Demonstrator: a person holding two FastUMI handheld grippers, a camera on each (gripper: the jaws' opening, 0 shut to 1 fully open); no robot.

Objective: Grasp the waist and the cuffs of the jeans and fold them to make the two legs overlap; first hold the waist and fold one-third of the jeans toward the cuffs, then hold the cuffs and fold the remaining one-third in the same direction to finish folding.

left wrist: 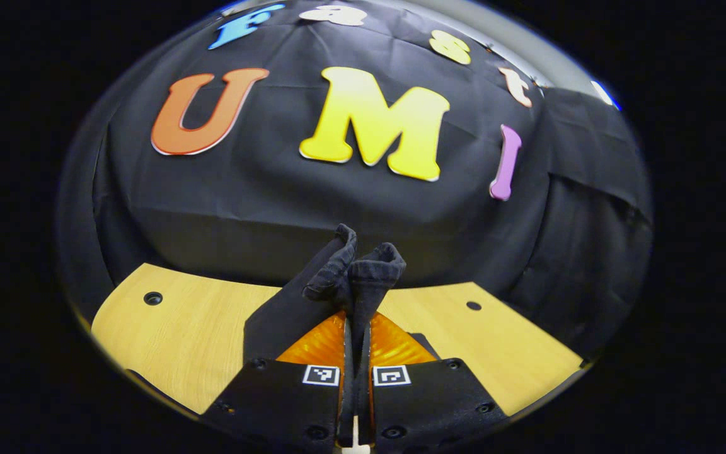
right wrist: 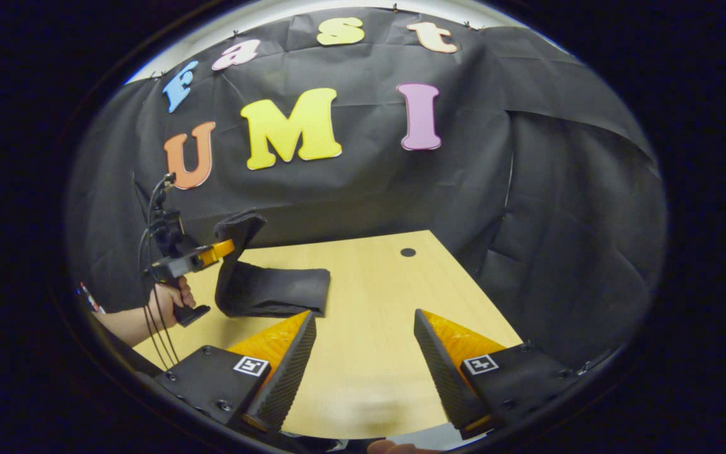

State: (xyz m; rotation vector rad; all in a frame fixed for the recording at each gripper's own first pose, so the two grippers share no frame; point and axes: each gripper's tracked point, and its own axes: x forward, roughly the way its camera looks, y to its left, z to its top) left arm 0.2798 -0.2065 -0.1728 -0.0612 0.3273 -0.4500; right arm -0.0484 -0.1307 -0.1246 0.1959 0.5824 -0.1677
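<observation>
We had the left tongs (left wrist: 355, 328) pressed together on a bunched edge of the jeans (left wrist: 353, 268), and the dark cloth stuck up past the tips in two rumpled lobes, right in the middle of the left gripper view. That wad blocked a good part of the counter (left wrist: 167, 328) behind it. Couldn't tell if it was waist or cuff we were pinching, the fabric was too dark and crumpled.

In the right gripper view the right tongs (right wrist: 363, 359) were spread wide over bare counter (right wrist: 369, 277), nothing between them. Off to the left we could see the other tongs (right wrist: 221, 249) lifting one end of the jeans (right wrist: 275, 290) while the rest lay in a folded heap on the wood. A hand (right wrist: 171, 296) gripped the handle, with cables hanging down beside it; the forearm was cut off at the edge.

A small round hole (right wrist: 408, 252) sat near the counter's far edge, well apart from the jeans. The black wall closed off the back and the right side.
</observation>
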